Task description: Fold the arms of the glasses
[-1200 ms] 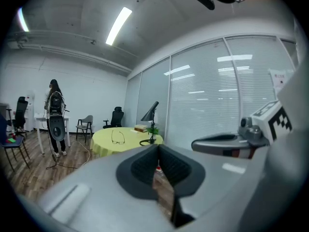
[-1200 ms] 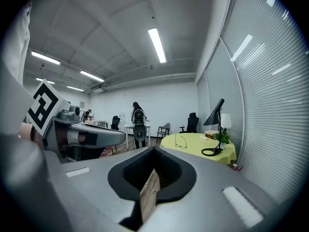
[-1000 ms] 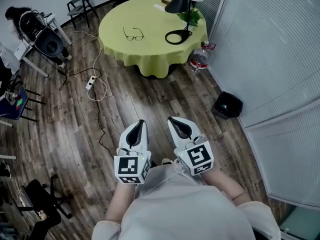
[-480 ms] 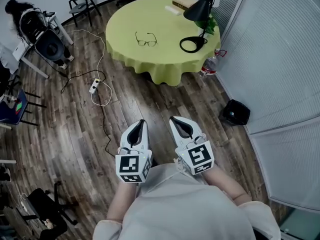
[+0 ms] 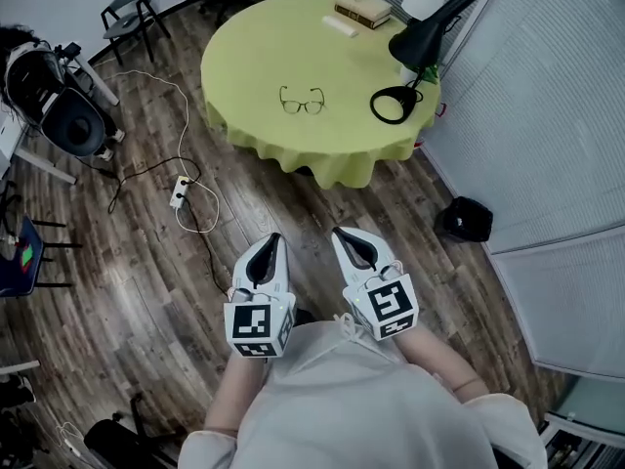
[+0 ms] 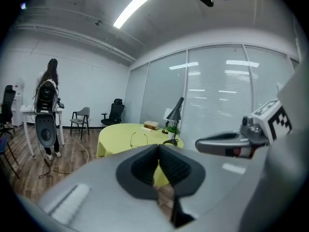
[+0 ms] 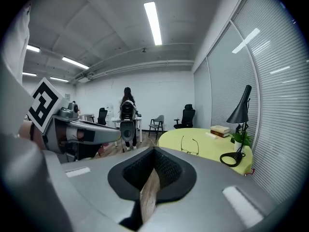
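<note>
While both claws sit close to the person's chest over the wooden floor (image 5: 293, 213), neither one holds anything. The left claw (image 5: 274, 237) has its dark pads pressed together, and the left gripper view shows only a thin slit between them. The right claw (image 5: 338, 231) is likewise closed, with a sliver of floor showing through its slit in the right gripper view. Each carries a marker cube (image 5: 258, 325) printed with black-and-white square patterns, the only print that can be made out.

Beyond the claws to the left, a white power strip (image 5: 179, 164) lies on the floor with a white cable looping from it. To the right, a black bag (image 5: 467, 219) sits by the blind-covered glass wall (image 5: 547, 115).

Farther on stands the round surface (image 5: 264, 57) under a yellow-green cloth. The glasses (image 5: 302, 103) rest toward its middle, well apart from both claws, with the lenses toward the person and both arms unfolded, pointing away. Near them to the right is a black desk lamp (image 5: 422, 39) with a ring base. At the far edge lie stacked books (image 5: 363, 8), their covers too small to read.

A grey chair (image 5: 127, 3) stands past the surface at the left. Both gripper views show a person (image 7: 128, 100) standing by a black office chair (image 5: 70, 115) in the distance.
</note>
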The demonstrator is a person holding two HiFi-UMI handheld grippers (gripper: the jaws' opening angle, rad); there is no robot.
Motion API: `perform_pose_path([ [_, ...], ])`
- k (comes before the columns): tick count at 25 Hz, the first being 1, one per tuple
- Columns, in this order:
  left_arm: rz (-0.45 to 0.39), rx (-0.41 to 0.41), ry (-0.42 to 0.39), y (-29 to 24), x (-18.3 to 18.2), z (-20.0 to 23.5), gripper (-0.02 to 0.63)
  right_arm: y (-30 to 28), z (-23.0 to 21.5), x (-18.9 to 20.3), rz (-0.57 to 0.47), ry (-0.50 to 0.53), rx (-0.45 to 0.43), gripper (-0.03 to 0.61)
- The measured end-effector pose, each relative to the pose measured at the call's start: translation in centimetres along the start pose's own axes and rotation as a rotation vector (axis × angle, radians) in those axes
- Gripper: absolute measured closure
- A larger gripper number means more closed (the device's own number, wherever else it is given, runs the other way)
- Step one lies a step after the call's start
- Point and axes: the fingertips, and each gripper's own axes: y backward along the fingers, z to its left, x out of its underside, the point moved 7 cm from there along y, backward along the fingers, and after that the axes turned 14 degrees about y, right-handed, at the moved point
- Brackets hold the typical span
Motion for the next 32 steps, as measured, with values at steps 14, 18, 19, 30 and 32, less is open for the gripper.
perform_pose_path([
  [14, 0.091, 0.076, 0.015, -8.1, -3.3, 11.0, 0.607, -12.7, -0.9, -1.1, 0.096, -0.113, 0.063, 0.578],
  [18, 0.086, 0.065, 0.0, -12.2, -4.4, 12.1, 0.607, -16.1, -4.3, -0.3, 0.092, -0.147, 0.072, 0.578],
  [19, 0.084, 0.06, -0.004, -13.4, -4.7, 12.3, 0.607, -17.0, -5.3, -0.1, 0.088, -0.149, 0.072, 0.578],
  [30, 0.064, 0.0, -0.014, -31.4, -10.6, 12.6, 0.607, -27.3, -21.5, 1.4, 0.092, -0.122, 0.055, 0.578],
  [32, 0.066, -0.009, -0.019, -34.2, -11.4, 12.4, 0.607, -28.9, -24.4, 2.0, 0.102, -0.119, 0.051, 0.578],
])
